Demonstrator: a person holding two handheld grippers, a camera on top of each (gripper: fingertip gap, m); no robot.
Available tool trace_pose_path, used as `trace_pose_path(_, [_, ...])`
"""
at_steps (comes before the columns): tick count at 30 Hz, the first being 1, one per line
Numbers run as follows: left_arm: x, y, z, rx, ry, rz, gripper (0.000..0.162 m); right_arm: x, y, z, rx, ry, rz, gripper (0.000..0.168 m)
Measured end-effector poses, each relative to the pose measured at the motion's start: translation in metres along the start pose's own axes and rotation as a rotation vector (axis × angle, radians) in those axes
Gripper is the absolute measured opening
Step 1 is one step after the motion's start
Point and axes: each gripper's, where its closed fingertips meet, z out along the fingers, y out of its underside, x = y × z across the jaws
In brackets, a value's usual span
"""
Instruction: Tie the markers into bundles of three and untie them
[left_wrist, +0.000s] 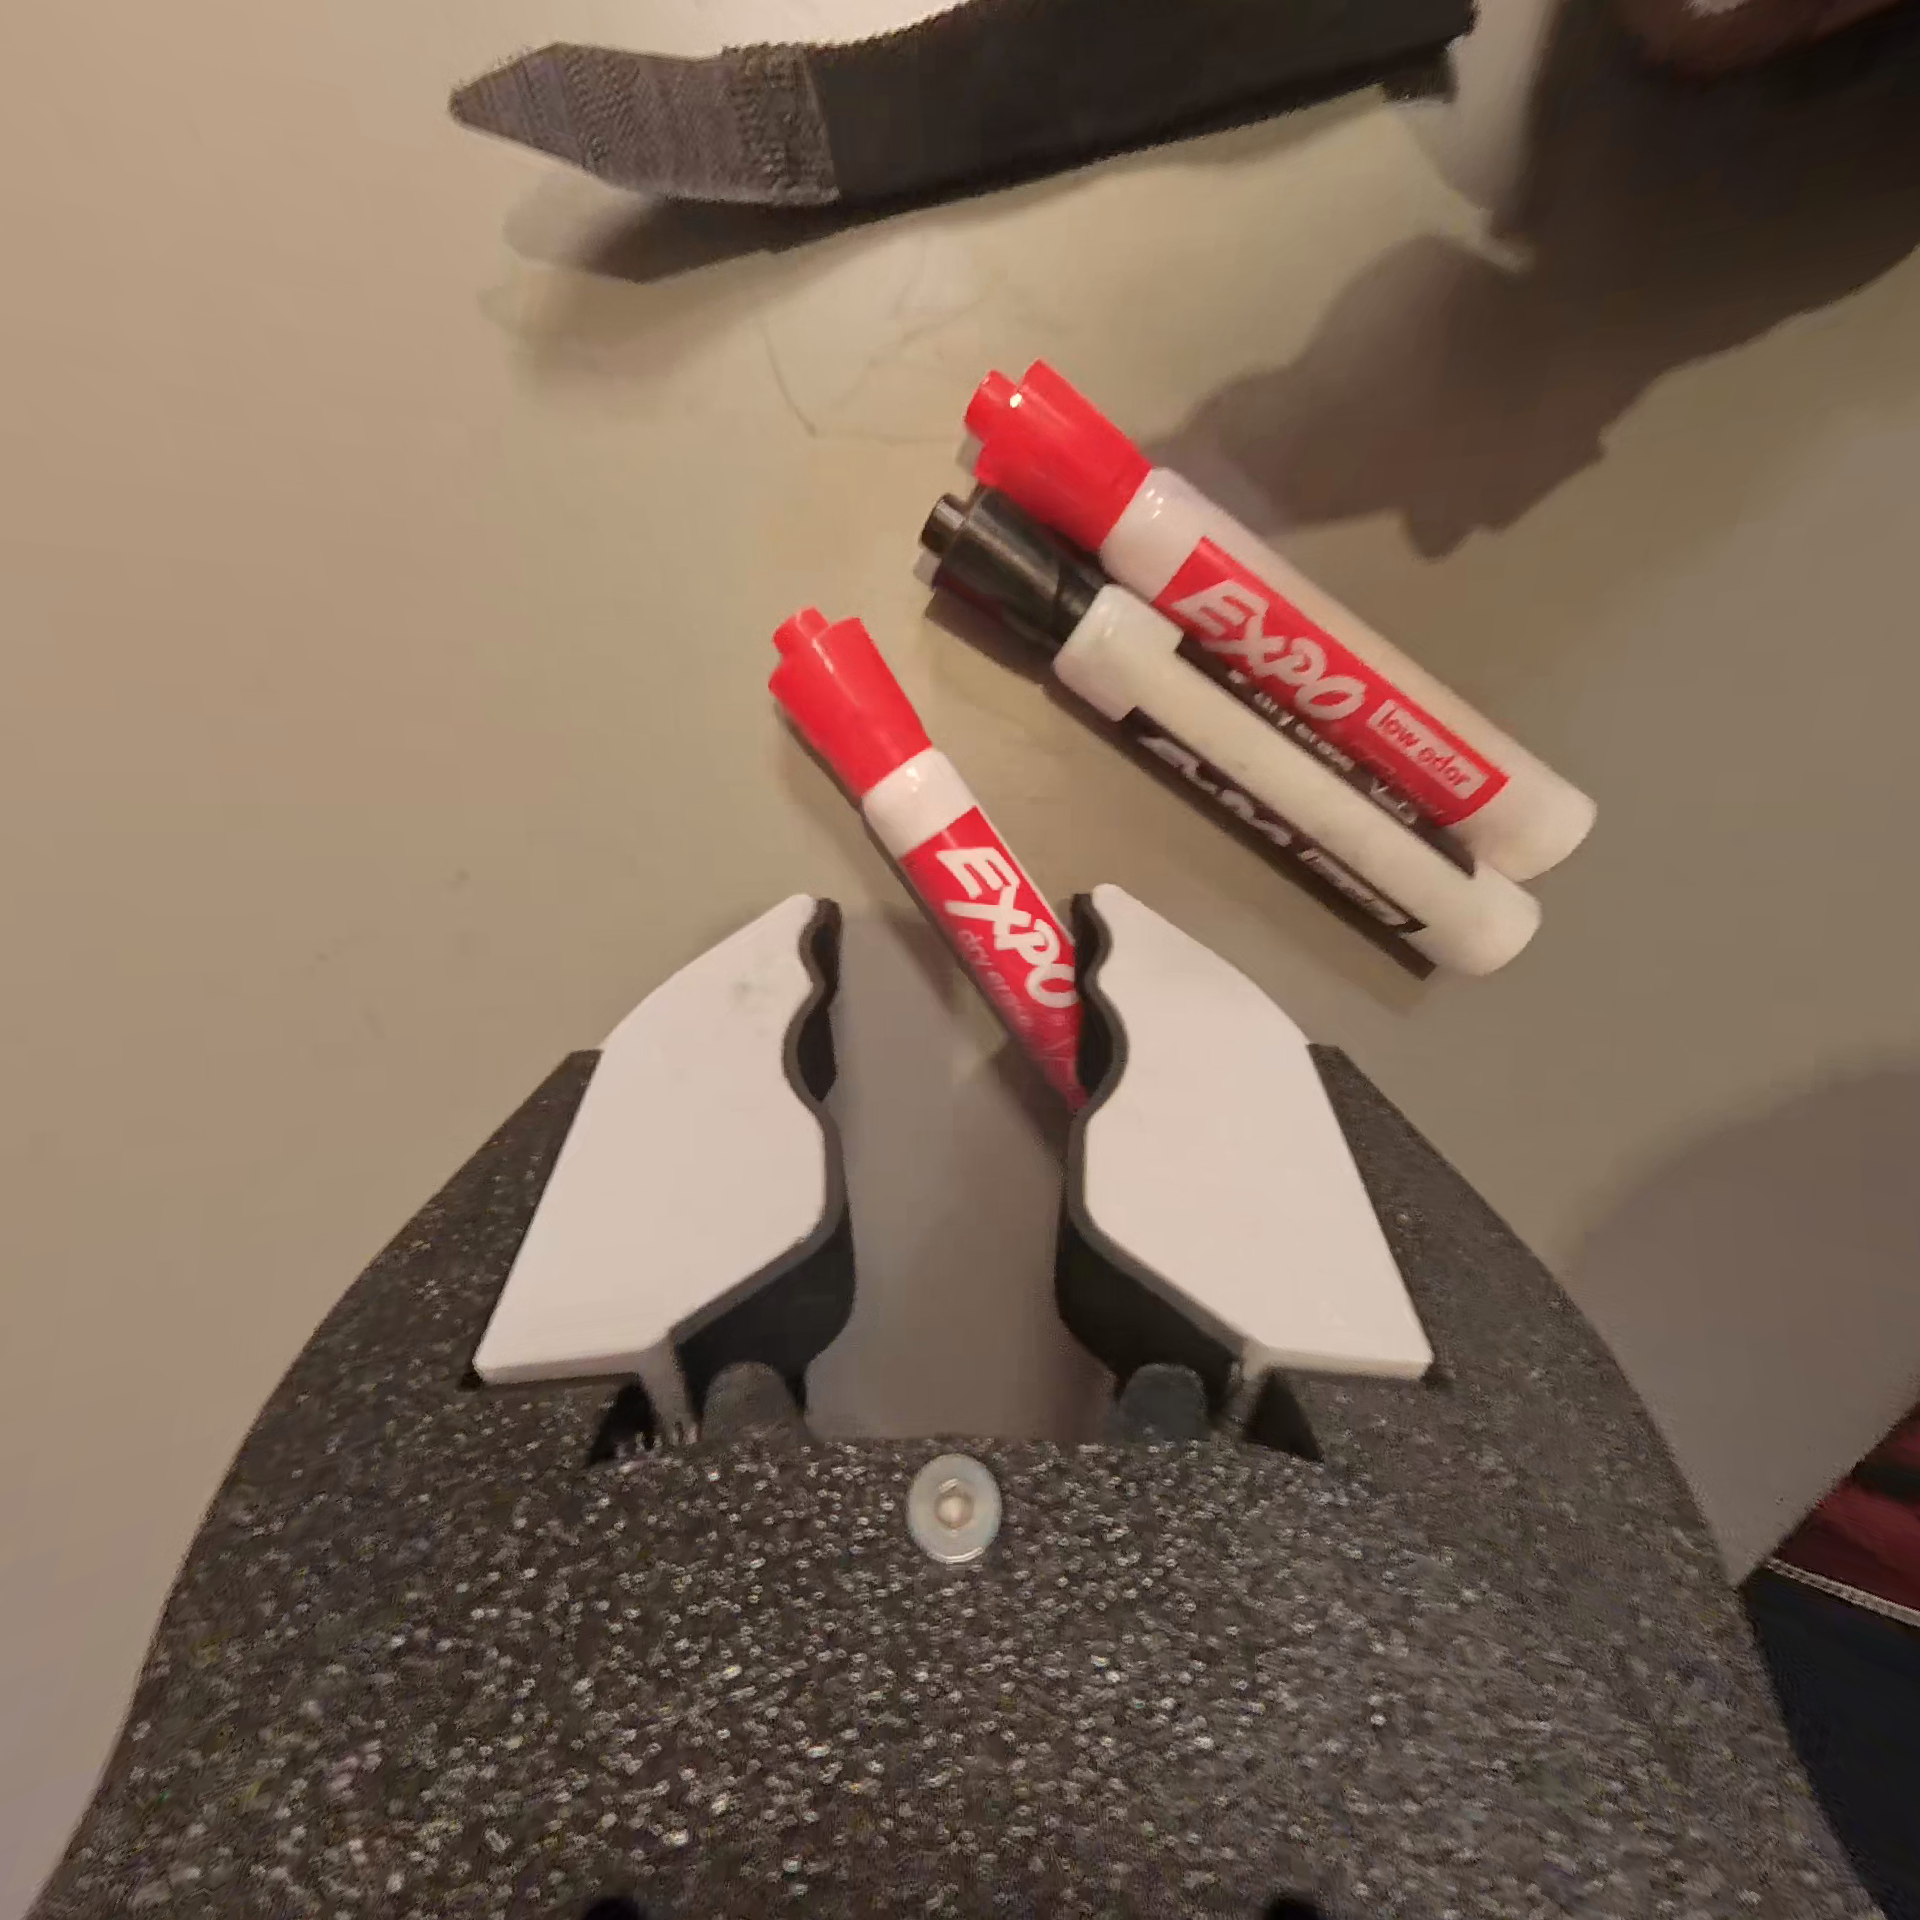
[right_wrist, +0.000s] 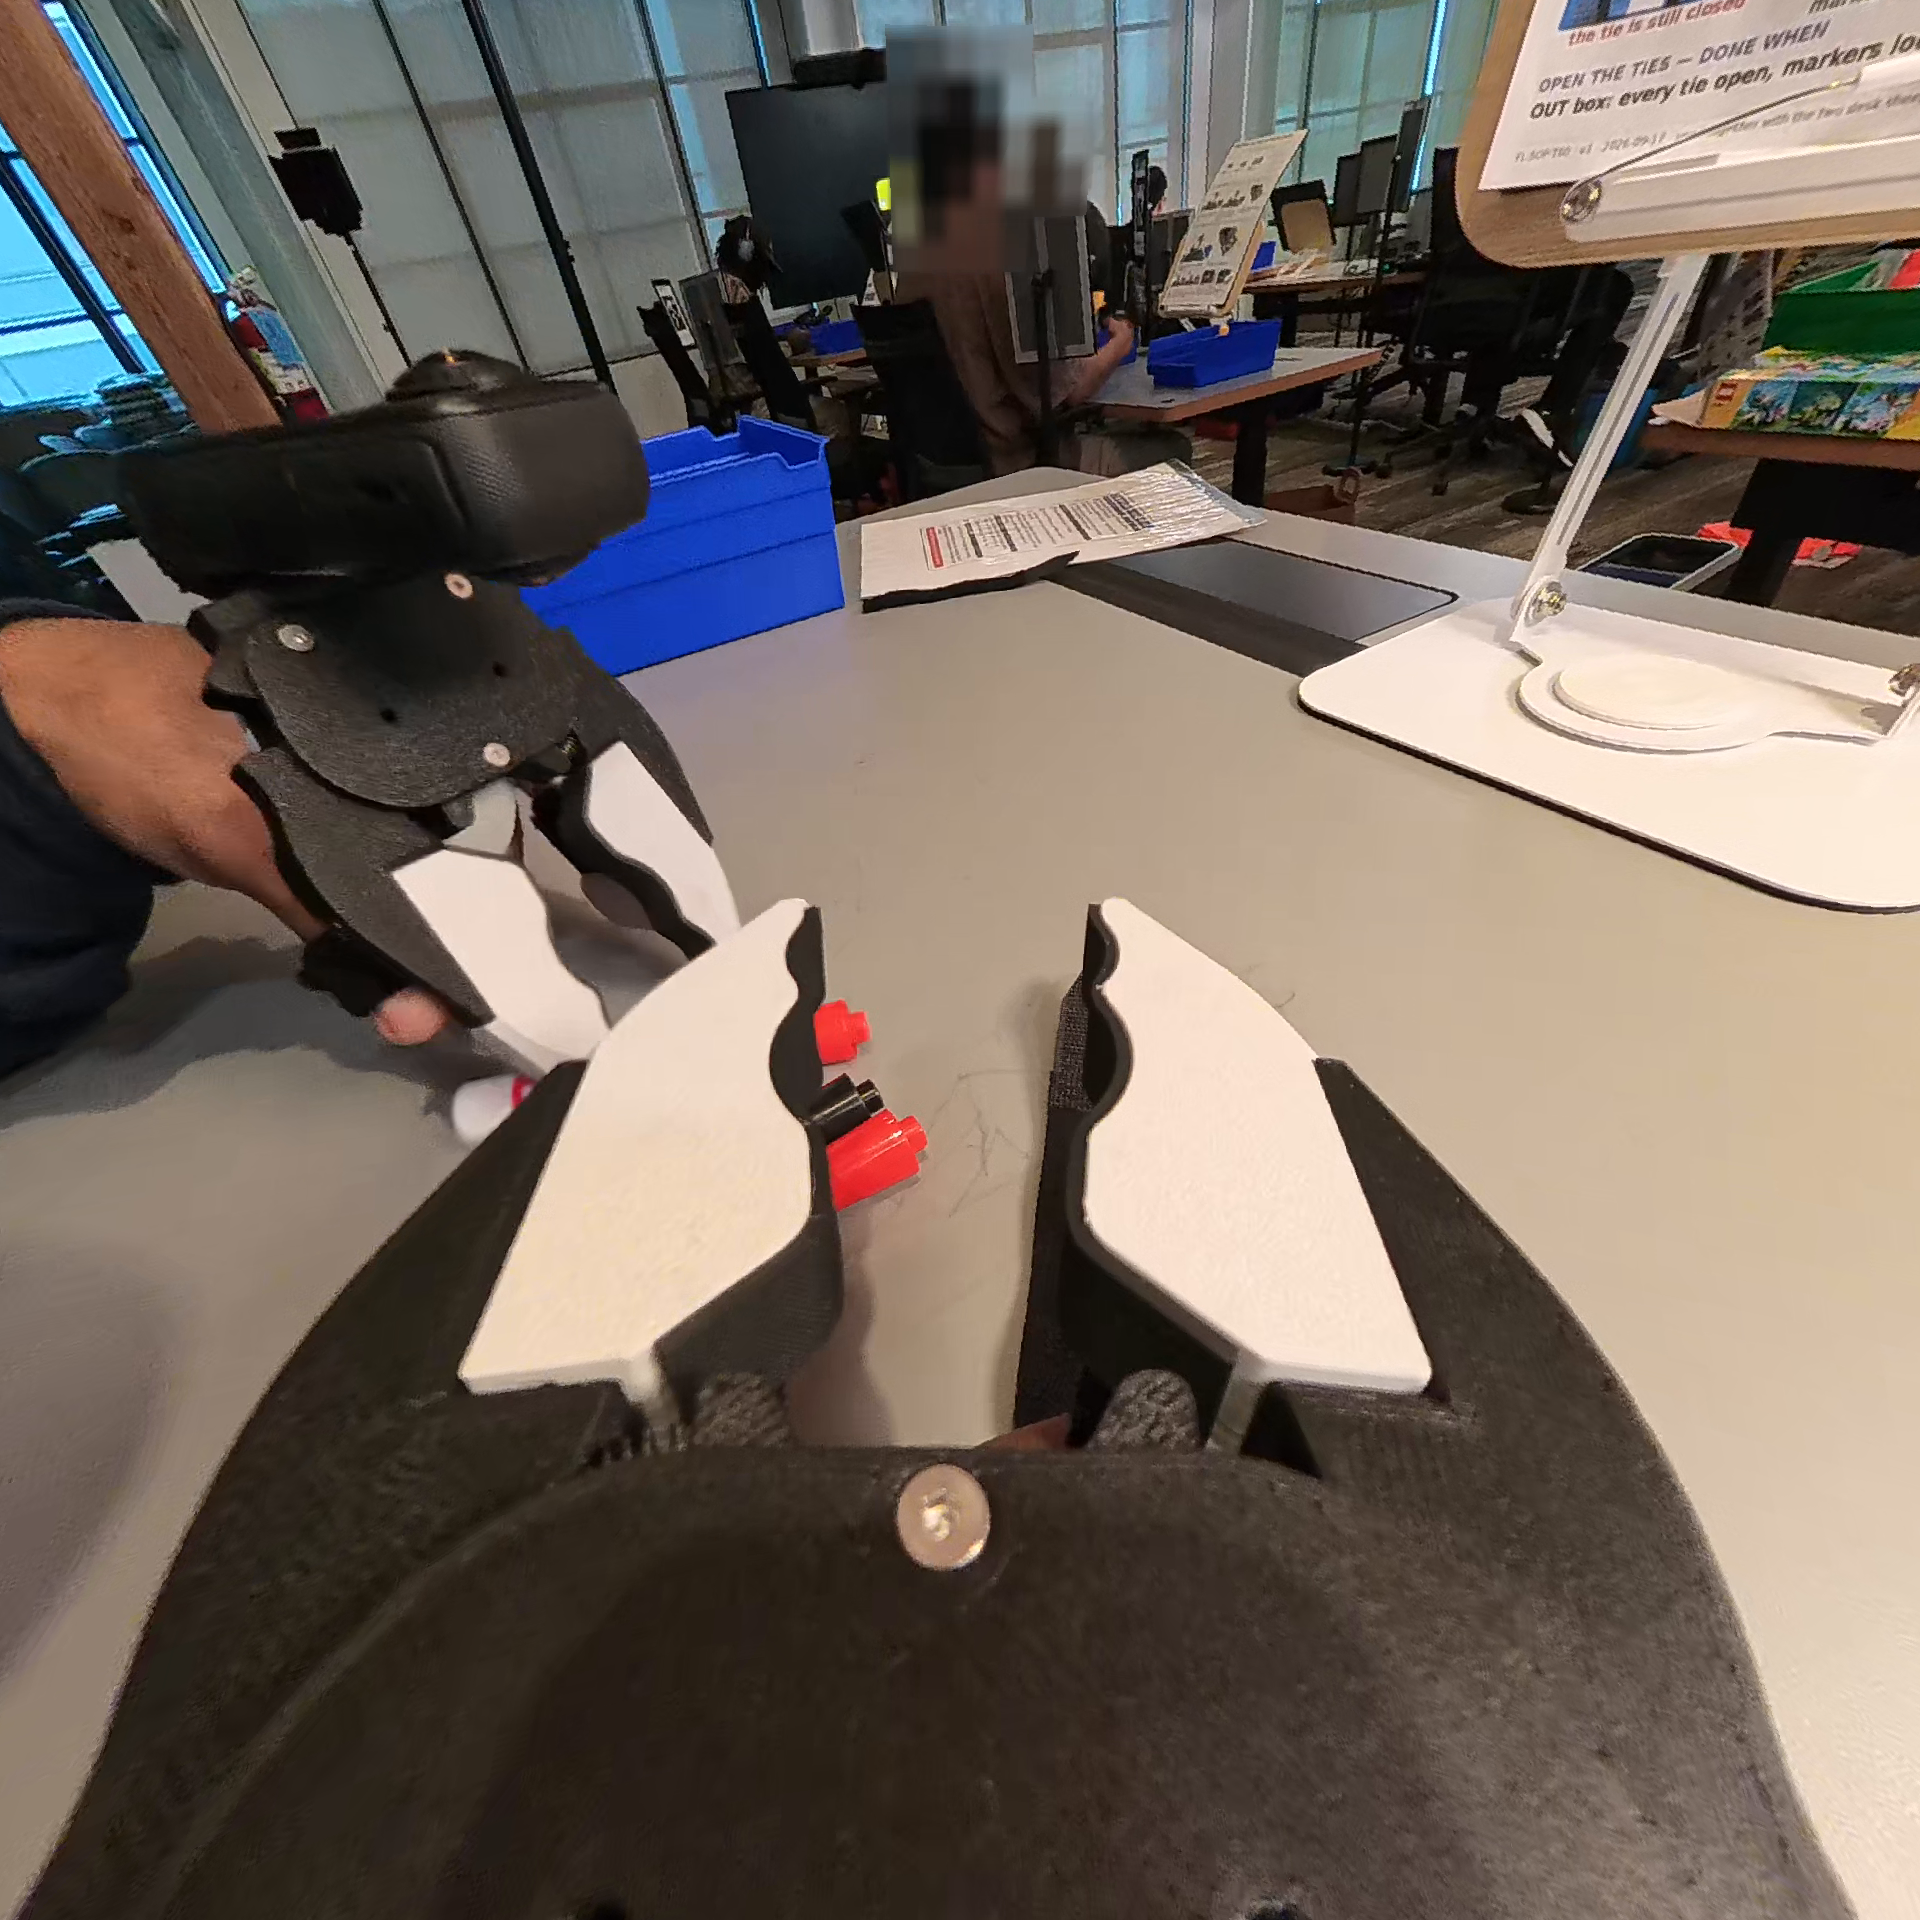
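Here, 3 markers lie loose on the tabletop, no tie round them. Landmark = the lone red marker. The left gripper sits w/ fingers spread, released; the lone red marker's barrel runs down between them, tail end hidden under the right-hand finger, cap pointing away from the gripper. Can't tell if that finger touches it. Just beside the lone red marker, on its right, a second red marker and a black marker lie side by side, touching, caps pointing up-left, roughly same slant. Beyond the lone red marker's cap, well apart, a black hook-and-loop strap stretches across the far part of the tabletop, its left end lifted a bit off the surface.

In the right wrist view the right gripper is also released, jaws wide, nothing between the tips; a strip of black fabric hangs along the inner face of its right-hand finger. Marker caps poke out past its left-hand finger: red, black, red. Behind the markers stands a blue bin; right of them, farther off, a white stand base.
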Motion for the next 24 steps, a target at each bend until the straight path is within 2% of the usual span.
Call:
trace_pose_path(3, [-0.008,0.005,-0.001,-0.022,-0.071,0.033,0.023,-0.002,0.000,0.000,-0.005,0.001,-0.018,0.048])
trace_pose_path(7, [-0.007,0.005,-0.001,-0.010,-0.043,0.063,0.020,-0.005,0.001,0.001,-0.011,0.001,-0.044,0.048])
trace_pose_path(14, [-0.010,-0.008,-0.005,0.145,0.278,-0.050,0.019,-0.006,0.003,0.002,-0.032,0.006,-0.053,0.049])
trace_pose_path(19, [-0.006,-0.055,-0.041,0.430,0.539,-0.046,0.019,-0.012,0.006,0.006,-0.061,-0.031,0.012,0.050])
trace_pose_path(24, [0.014,-0.094,-0.072,0.735,0.729,0.125,0.019,-0.017,-0.009,0.012,-0.006,-0.095,0.203,0.052])
